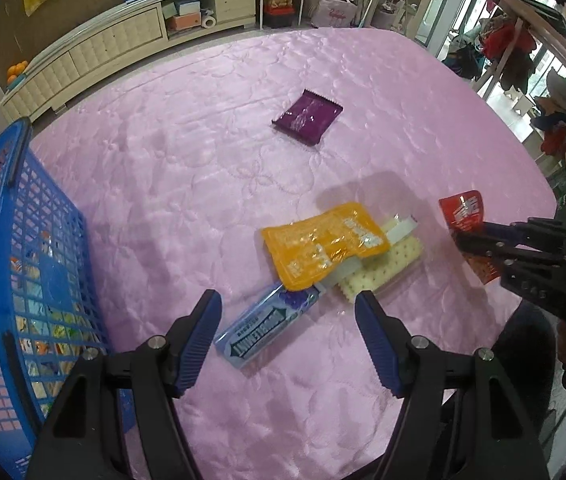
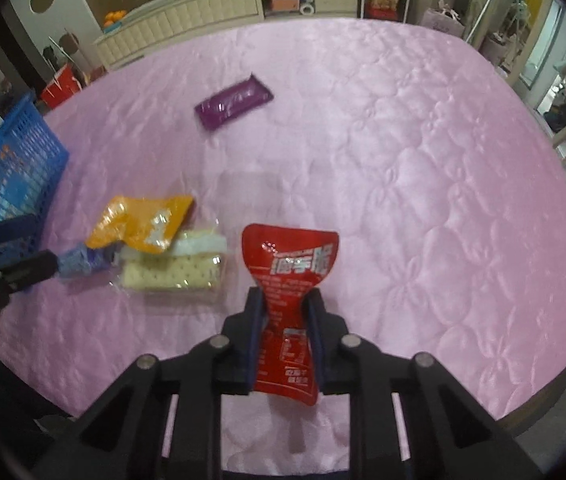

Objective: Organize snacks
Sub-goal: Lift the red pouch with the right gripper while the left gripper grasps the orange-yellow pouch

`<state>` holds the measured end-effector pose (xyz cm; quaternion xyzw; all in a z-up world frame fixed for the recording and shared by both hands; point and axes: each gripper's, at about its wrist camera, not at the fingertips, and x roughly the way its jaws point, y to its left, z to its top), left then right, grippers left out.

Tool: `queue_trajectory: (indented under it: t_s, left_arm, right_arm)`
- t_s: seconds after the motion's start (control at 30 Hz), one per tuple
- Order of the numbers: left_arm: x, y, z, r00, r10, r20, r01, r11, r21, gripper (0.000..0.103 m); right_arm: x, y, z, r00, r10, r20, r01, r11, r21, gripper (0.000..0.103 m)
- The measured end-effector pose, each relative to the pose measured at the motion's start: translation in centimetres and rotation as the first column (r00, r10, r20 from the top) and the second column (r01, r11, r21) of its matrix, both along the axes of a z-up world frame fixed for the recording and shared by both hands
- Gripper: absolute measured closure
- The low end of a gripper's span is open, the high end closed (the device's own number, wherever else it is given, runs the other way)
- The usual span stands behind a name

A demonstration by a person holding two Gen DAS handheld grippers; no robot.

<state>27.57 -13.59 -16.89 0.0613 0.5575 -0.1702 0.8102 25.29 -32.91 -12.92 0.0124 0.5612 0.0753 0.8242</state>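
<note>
My left gripper (image 1: 288, 307) is open, just above a pale blue gum pack (image 1: 267, 326) that lies between its fingers on the pink cloth. An orange packet (image 1: 323, 244) rests over a clear pack of crackers (image 1: 383, 266) just beyond. My right gripper (image 2: 285, 300) is shut on a red packet (image 2: 289, 280) and holds it above the table; it also shows in the left wrist view (image 1: 465, 216). A purple packet (image 1: 308, 117) lies farther back. A blue basket (image 1: 15, 264) with several snacks inside stands at the left.
The table under a pink quilted cloth (image 2: 423, 152) ends close on the near and right sides. A cream cabinet (image 1: 123, 40) runs along the far wall. Clothes racks (image 1: 515, 52) stand at the right.
</note>
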Motion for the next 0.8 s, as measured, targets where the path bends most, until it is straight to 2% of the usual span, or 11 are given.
queue_trajectory:
  t_s: [0.13,0.33,0.5,0.6,0.7,0.8]
  left_arm:
    - [0.8,-0.8,-0.1,1.0,-0.006,-0.014,0.006,1.0,-0.019,0.036]
    - [1.6,-3.4,-1.3,0.993,-0.108,-0.054,0.108,0.994,0.012,0.036]
    - [1.8,-5.1,-2.6,0.984,-0.171,-0.039,0.174,0.981,0.086,0.036]
    - [2.7,-5.7,-3.5,0.981,-0.19,-0.039,0.193,0.976,0.101,0.036]
    - [4.2,-5.7,-5.0,0.986,-0.161,-0.053,0.167,0.974,0.15,0.036]
    - [5.5,-5.4,-5.4,0.984,-0.155,-0.086,0.162,0.984,0.07,0.036]
  right_arm:
    - [0.7,0.4,0.6,0.999,0.04,0.028,-0.04,0.999,0.011,0.078]
    - [1.6,2.0,0.4,0.994,0.099,0.041,-0.101,0.994,0.037,0.078]
    - [2.8,2.2,-0.2,0.993,0.111,0.033,-0.113,0.991,0.065,0.078]
    - [3.5,1.9,-0.7,0.994,0.106,0.026,-0.108,0.989,0.098,0.078]
    - [4.0,1.6,-1.2,0.995,0.103,0.017,-0.105,0.986,0.128,0.078]
    - [4.5,1.1,-1.5,0.995,0.103,0.015,-0.104,0.984,0.148,0.078]
